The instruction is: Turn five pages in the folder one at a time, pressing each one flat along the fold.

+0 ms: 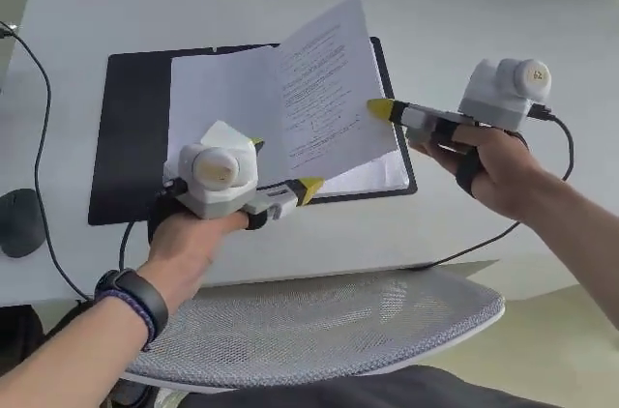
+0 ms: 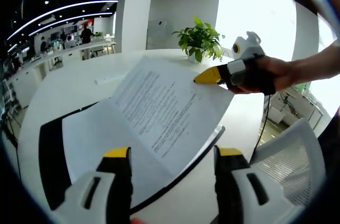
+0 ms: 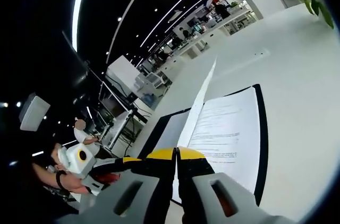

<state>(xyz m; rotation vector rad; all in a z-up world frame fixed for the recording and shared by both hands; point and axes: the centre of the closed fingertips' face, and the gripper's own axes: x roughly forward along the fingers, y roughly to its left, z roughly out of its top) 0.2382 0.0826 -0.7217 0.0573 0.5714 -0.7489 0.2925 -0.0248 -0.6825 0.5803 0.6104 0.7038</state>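
Furthest left, a dark mouse (image 1: pixel 19 224) sits at the edge of the desk (image 1: pixel 145 12), well apart from the black folder (image 1: pixel 131 137), which lies open and flat in the middle. My left hand-held gripper (image 1: pixel 308 189) hovers at the folder's near edge, just below the lower corner of the raised sheet. In the left gripper view its two yellow-tipped jaws stand wide apart, with nothing held between them. Whether a tip brushes the paper I cannot tell.

The printed page (image 1: pixel 324 99) is the one being turned. It stands tilted up from the fold, with its free edge to the right and lifted off the stack below. My right hand-held gripper (image 1: pixel 380 110) has that edge. In the right gripper view its jaws are closed together with the sheet running up edge-on from between them, so it is clamped on the page.

I judge this to be the middle of one turn: the page is lifted but not yet carried across. How many of the five pages are done I cannot say from here. The next move calls for swinging the right hand-held gripper leftward in an arc about the fold and letting go once the sheet lies on the left-hand side. Then a gripper should run along the fold to press it flat. Pulled too hard, the thin sheet could crease or tear at the binding.
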